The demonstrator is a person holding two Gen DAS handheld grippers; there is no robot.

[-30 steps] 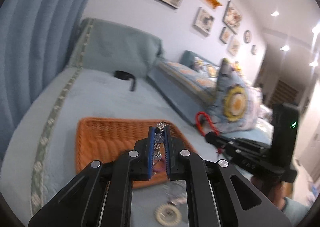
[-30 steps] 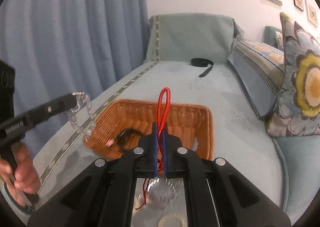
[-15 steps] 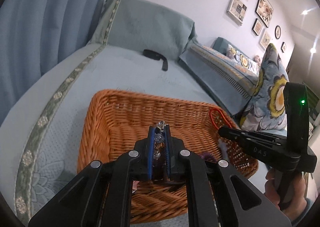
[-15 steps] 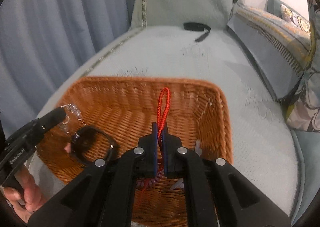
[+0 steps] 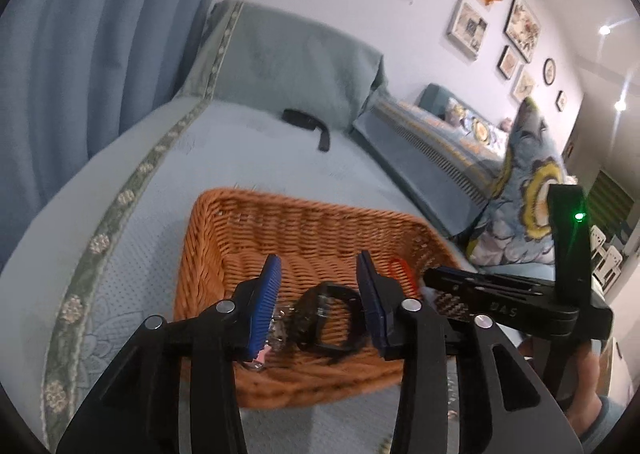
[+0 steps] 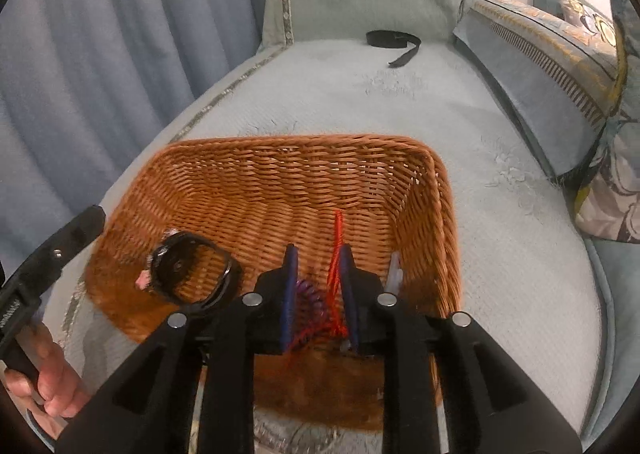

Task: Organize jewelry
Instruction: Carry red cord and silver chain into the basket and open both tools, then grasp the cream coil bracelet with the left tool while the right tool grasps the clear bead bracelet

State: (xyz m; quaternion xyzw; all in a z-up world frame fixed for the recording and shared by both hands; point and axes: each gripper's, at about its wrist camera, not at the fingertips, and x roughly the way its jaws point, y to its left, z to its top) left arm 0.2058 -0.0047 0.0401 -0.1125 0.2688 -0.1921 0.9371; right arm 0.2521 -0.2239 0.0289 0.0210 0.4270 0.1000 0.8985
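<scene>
Quilted blue bedspread (image 6: 500, 254), woven wicker basket (image 6: 280, 181), both grippers' ribbed fingers (image 5: 264, 302) spread, red cord (image 6: 336, 254) seemingly loose between.

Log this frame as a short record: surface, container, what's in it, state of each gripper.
surface: blue bed cover
container: wicker basket on the cover
contents: black bracelet, silver chain beside it, red cord, purple coil
left gripper: open above the bracelet, holding nothing
right gripper: open, red cord between its fingers
elsewhere: black strap far up the cover
</scene>
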